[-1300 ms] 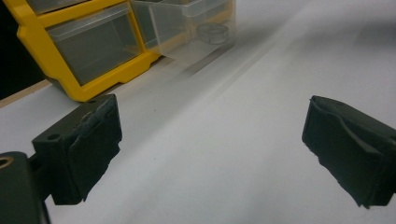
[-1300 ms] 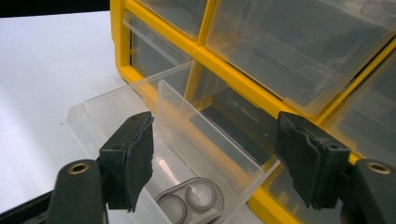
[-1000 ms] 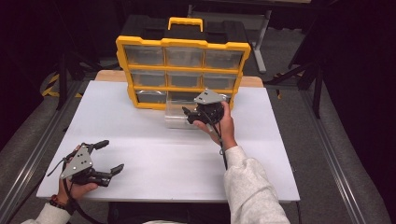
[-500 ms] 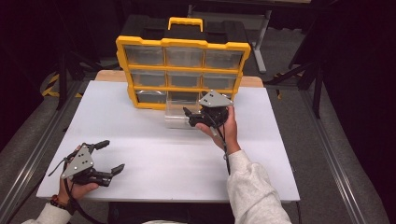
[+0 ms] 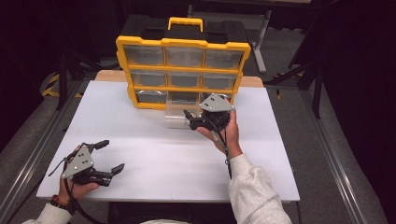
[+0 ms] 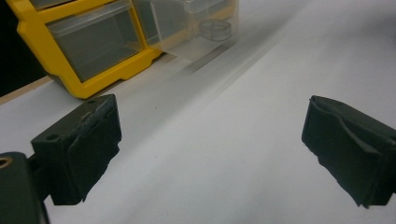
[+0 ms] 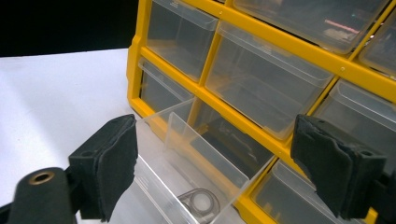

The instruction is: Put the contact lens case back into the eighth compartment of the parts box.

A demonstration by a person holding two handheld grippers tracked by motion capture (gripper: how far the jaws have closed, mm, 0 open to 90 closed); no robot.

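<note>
From where I stand, no lettering, label, brand mark or number can be read anywhere. The yellow plastic organiser cabinet with clear drawers (image 5: 183,72) carries no legible writing on its frame or drawer fronts, and the pulled-out clear plastic drawer (image 7: 196,177) at about six o'clock of it is unmarked too.

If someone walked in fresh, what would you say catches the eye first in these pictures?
The yellow drawer cabinet standing at the table's far edge stands out first. Its clear bottom-middle drawer is pulled out onto the white table, with a small round part inside. The right tongs, jaws just opened, hover beside that drawer.
</note>
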